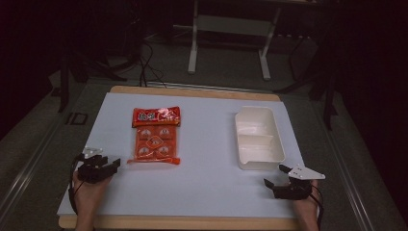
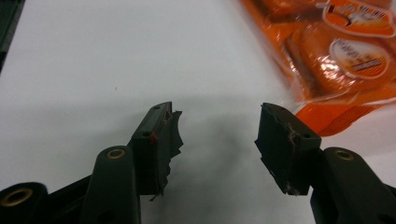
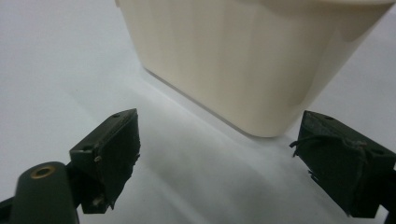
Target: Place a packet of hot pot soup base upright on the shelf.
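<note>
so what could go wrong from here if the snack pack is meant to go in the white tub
1. The orange snack pack lies flat, and the open left gripper sits near only its crinkly sealed edge; a pinch there may slip or tear the film.
2. The white tub has an inner divider and looks narrow, so the pack may not lie flat inside.
3. The open right gripper is close to the tub's near wall; a bump could likely shove the light tub.

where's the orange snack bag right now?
In the high view, the orange plastic snack bag lies flat, left of centre on the white table, left of the cream two-compartment tray, just beyond the left gripper.
</note>
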A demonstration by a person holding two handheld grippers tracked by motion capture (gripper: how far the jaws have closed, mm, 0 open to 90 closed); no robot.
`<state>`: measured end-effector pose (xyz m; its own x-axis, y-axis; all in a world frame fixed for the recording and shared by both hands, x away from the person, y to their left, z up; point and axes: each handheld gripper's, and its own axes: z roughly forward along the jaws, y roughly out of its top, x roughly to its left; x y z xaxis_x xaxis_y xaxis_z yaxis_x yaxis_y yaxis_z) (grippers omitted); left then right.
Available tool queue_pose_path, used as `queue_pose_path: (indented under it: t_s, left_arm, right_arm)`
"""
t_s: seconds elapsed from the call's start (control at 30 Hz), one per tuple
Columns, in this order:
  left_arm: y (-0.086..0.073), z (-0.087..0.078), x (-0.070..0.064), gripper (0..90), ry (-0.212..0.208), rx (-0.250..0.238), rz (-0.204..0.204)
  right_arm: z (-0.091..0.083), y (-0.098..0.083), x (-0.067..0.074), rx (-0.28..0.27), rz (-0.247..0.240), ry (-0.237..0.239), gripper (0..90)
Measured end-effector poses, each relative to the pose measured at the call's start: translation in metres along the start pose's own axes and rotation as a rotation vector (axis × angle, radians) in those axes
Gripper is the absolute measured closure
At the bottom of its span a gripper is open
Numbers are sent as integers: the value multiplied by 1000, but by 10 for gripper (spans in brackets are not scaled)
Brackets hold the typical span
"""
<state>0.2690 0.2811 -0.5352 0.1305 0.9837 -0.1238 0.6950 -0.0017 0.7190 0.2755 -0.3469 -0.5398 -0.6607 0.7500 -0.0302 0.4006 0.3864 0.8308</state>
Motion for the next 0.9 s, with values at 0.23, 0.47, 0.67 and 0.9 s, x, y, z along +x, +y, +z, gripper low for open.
queue_pose_path:
  t_s: [0.23, 0.47, 0.67, 0.9]
  left_arm:
    - [6, -5, 0, 481, -33, -22, -5]
    - [18, -5, -4, 540, -63, -35, 16]
    - [26, 4, -9, 631, -90, -9, 48]
    - [30, 17, -13, 646, -147, 30, 52]
  right_arm:
    - [0, 0, 0, 1, -6, 4, 134]
    - [1, 0, 1, 5, -18, 6, 134]
    - [1, 0, 2, 5, -24, 4, 136]
    - [1, 0, 3, 9, -27, 2, 136]
